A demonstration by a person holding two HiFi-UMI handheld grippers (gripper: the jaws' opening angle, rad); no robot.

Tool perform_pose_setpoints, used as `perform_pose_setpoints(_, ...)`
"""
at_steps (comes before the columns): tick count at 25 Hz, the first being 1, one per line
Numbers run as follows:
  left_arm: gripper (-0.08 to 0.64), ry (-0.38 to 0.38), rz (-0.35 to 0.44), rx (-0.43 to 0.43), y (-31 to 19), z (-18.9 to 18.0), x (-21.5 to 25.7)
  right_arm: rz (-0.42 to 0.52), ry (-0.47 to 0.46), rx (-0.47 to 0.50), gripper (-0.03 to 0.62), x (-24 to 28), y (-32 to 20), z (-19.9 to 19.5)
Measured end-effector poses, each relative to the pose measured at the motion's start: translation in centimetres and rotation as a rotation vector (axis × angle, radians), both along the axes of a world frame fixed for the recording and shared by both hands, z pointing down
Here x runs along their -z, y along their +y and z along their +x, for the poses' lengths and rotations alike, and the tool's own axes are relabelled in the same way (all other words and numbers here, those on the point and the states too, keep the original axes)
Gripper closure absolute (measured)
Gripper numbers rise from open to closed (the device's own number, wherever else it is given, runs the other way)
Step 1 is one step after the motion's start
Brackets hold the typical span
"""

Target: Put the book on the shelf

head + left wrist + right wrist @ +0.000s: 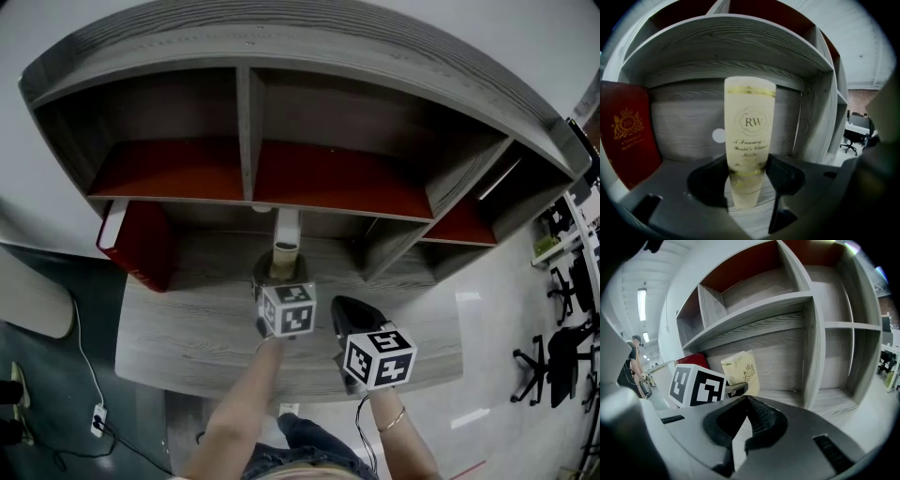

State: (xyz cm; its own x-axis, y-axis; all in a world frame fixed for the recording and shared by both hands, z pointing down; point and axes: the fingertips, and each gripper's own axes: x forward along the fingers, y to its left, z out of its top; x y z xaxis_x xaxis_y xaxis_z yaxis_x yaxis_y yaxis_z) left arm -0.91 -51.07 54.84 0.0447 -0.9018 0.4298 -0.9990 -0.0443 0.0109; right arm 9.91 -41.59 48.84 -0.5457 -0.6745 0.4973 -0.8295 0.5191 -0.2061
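A cream book [285,246] with gold "RW" print on its spine [750,136] stands upright in the shelf's lower middle bay, and my left gripper [279,274] is shut on its lower end [747,180]. The right gripper view also catches the cream book [740,369], behind the left gripper's marker cube [696,385]. A red book [139,242] leans in the lower left bay, left of the cream one [626,136]. My right gripper [349,314] hovers over the desk to the right of the left one, its jaws shut with nothing between them [746,399].
The grey wooden shelf unit [248,122] has red-backed upper bays and stands on a grey desk [187,337]. A vertical divider [813,357] rises right of the cream book. Office chairs [562,352] stand on the floor at right, a power strip [97,419] at left.
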Motion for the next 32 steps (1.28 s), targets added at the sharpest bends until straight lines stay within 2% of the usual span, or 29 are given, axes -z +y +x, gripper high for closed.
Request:
perform_pose_setpoints(10,0.336,0.068,0.04,-0.096,5.9,0.0,2.6,0.017,-0.012,-0.031,0.583,0.7,2.9,-1.6)
perform_pose_setpoints(14,0.398,0.128,0.042,-0.166,8.2,-0.2,4.1,0.031,-0.024,-0.046,0.583,1.2,3.9,-2.5)
perform_pose_setpoints(20,0.525,0.166,0.04,-0.235,11.5,-1.1,5.8,0.057,-0.057,-0.066,0.583,2.0,5.7,-3.6)
perform_pose_setpoints(26,0.546,0.213,0.028,-0.303,15.2,-2.6,7.0,0.099,-0.087,-0.085,0.583,3.1,7.9,-4.8)
perform_pose_setpoints(32,0.546,0.222,0.036,-0.36,18.7,-4.2,8.9,0.14,-0.087,-0.086,0.584,4.0,10.6,-6.4)
